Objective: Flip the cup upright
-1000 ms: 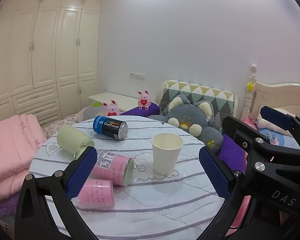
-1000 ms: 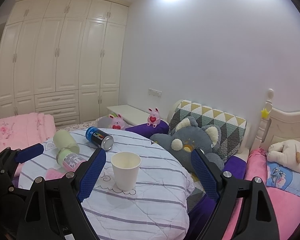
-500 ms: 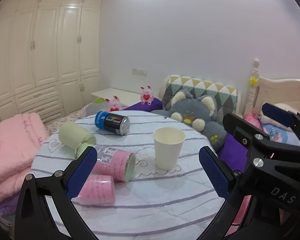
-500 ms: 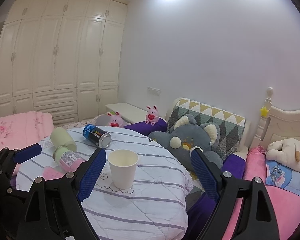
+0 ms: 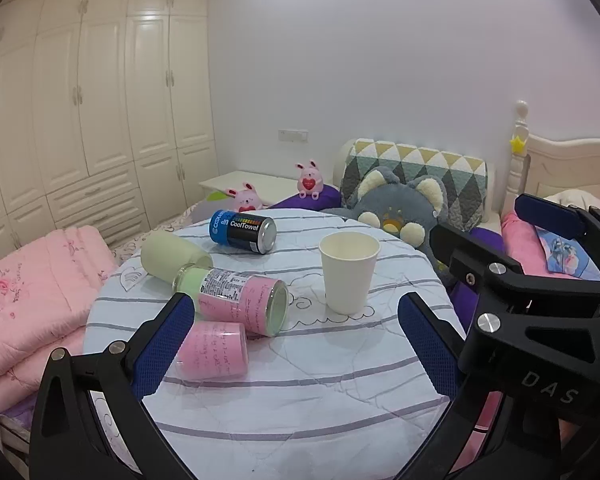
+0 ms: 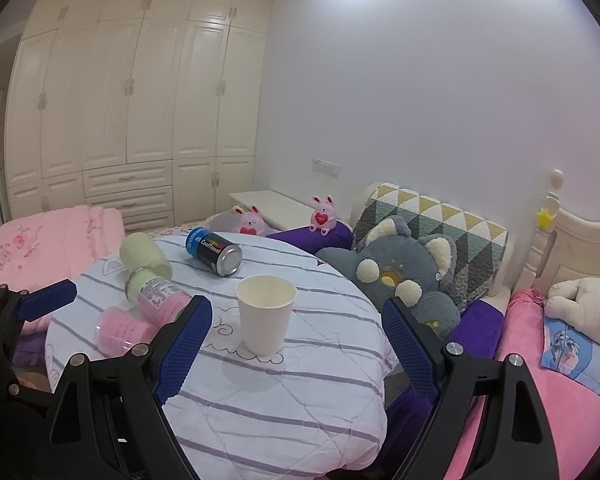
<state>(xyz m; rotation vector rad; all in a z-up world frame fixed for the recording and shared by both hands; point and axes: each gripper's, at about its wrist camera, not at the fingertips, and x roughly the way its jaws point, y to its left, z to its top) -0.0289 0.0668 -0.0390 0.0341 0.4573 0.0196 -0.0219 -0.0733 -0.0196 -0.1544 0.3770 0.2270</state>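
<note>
A cream paper cup stands upright, mouth up, on the round table with a striped cloth; it also shows in the right wrist view. My left gripper is open and empty, held back from the cup above the table's near side. My right gripper is open and empty, with the cup seen between its blue pads, some way ahead. The right gripper's frame shows at the right of the left wrist view.
On the table's left lie a blue-black can, a green-capped jar, a pink jar and a pink cup. A grey plush toy and bed sit behind; a pink quilt lies to the left.
Both views have shifted slightly; the grippers have drifted a little relative to the table. The cup has stayed upright and nothing was grasped.
</note>
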